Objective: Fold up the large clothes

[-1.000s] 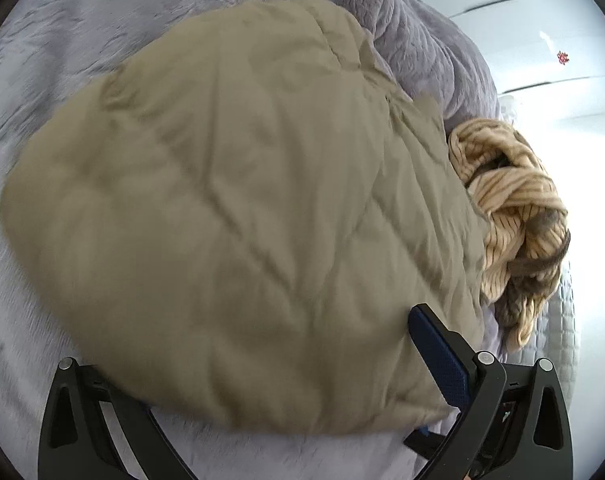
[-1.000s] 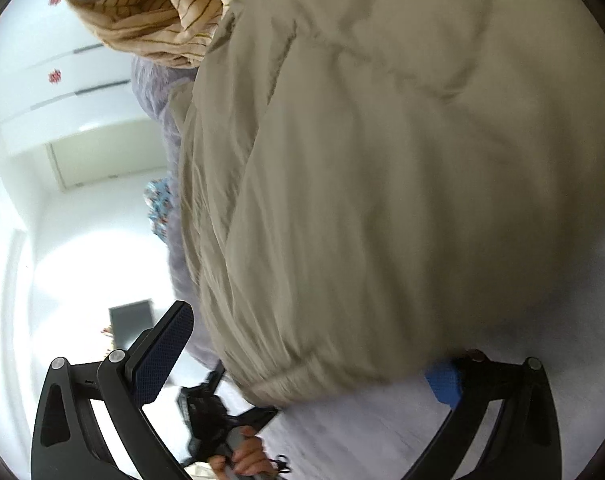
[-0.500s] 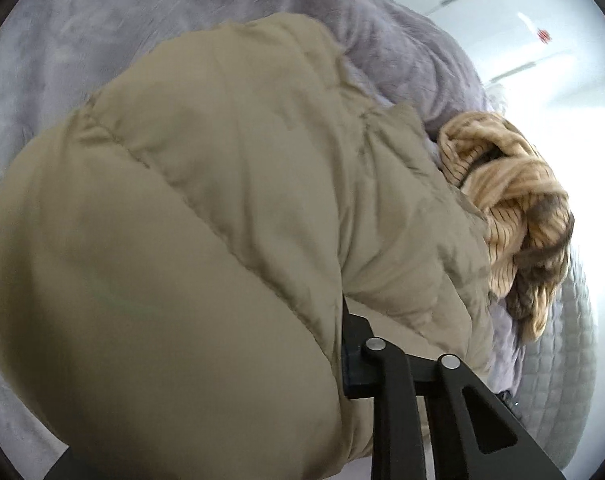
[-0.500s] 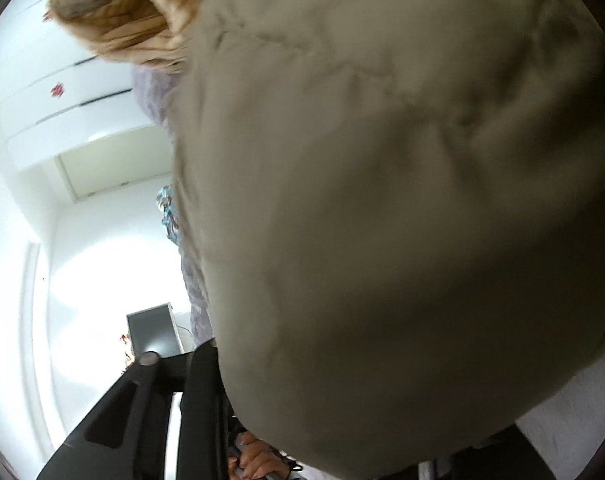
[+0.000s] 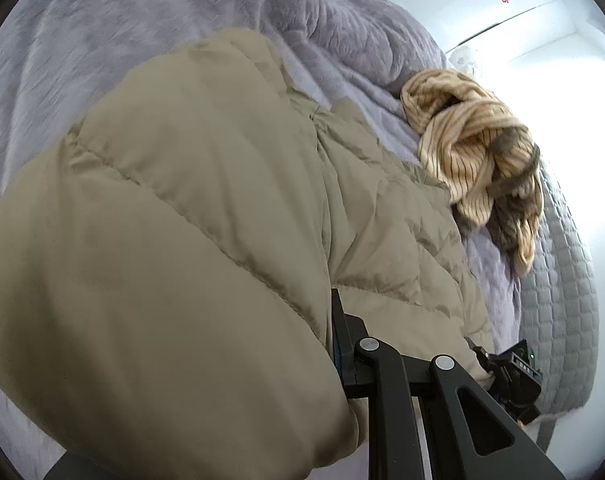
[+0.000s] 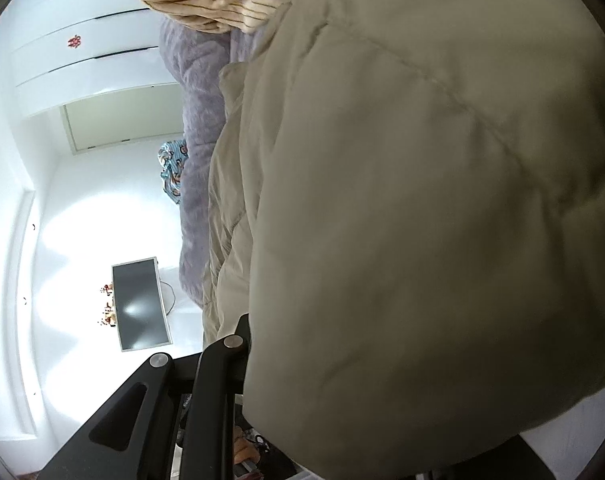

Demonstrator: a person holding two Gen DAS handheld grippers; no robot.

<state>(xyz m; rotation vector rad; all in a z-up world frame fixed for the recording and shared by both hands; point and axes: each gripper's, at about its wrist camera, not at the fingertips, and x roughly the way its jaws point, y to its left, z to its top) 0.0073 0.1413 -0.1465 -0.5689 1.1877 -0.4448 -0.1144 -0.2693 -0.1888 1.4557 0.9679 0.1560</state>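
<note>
On the lavender plush-covered bed (image 5: 150, 32), both tongs, left tongs (image 5: 334, 356) and right tongs (image 6: 246, 352), pinch the near hem of a puffy khaki quilted jacket (image 5: 206, 208), best carried level toward the far edge, clear of the crumpled tan striped sweater (image 5: 466, 148).

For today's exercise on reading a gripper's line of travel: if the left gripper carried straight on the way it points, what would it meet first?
The left gripper is already buried in the beige padded jacket, so more jacket comes first. Past that fold probably lies the purple bed cover; depth is unclear.
</note>
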